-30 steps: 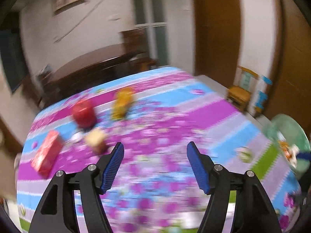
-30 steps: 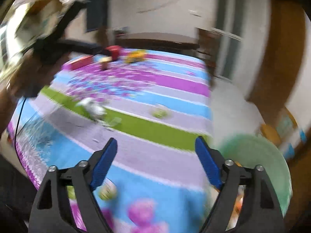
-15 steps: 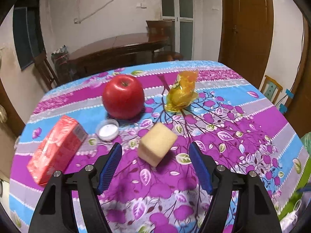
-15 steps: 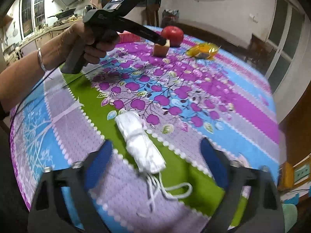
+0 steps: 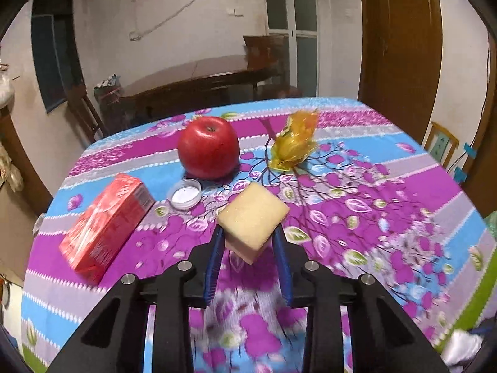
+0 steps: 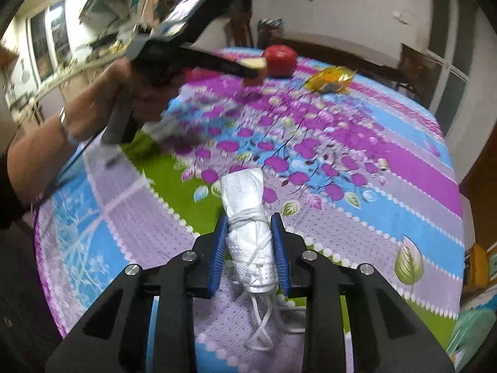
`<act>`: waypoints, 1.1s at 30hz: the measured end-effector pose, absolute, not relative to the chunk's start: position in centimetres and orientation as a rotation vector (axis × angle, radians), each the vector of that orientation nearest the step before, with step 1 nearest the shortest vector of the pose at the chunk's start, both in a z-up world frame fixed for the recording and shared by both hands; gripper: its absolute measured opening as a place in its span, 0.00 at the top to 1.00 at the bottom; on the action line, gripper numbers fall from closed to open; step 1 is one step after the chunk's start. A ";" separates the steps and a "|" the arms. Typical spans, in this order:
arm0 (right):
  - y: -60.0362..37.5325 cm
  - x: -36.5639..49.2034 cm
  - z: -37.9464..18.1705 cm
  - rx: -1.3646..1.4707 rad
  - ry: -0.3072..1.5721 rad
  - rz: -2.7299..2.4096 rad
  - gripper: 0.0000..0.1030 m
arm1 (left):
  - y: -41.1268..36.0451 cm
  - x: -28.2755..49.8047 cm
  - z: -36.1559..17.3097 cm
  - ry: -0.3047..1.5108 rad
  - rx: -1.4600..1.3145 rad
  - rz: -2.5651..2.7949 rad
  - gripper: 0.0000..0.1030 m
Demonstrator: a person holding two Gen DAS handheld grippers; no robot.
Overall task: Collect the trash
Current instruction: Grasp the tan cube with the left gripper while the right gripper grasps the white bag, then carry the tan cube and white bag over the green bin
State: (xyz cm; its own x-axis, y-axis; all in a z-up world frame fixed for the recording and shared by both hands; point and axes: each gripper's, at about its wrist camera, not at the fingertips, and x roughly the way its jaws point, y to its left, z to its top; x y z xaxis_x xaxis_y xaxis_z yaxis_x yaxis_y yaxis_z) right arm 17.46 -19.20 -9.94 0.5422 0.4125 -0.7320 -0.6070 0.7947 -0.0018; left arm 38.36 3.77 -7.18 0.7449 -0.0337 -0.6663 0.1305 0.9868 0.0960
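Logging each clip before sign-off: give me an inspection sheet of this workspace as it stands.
Surface: round table under a flowered striped cloth.
Job's things: yellow sponge block; rolled white face mask with loose ear loops; orange wrapper; white bottle cap.
Clutter: red apple; red carton lying on its side.
Grippers: left tongs have just closed onto the sponge block; right tongs have just closed onto the mask roll.
Cables: a wire along the back wall.
Surroundings: dark wooden table, wooden door, small chair.
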 end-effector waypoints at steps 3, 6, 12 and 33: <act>-19.9 16.8 -8.6 -0.209 0.744 0.558 0.74 | 3.0 35.6 -5.8 0.696 0.155 -0.061 0.68; -20.9 15.3 -7.2 -0.173 0.689 0.454 0.74 | 1.1 32.2 -4.6 0.663 0.172 -0.044 0.68; -22.6 12.8 -5.3 -0.146 0.587 0.232 0.74 | -4.2 25.8 -3.6 0.605 0.197 -0.048 0.68; -27.6 8.3 -2.9 -0.148 0.376 -0.076 0.74 | -14.7 17.1 -1.7 0.508 0.198 -0.110 0.68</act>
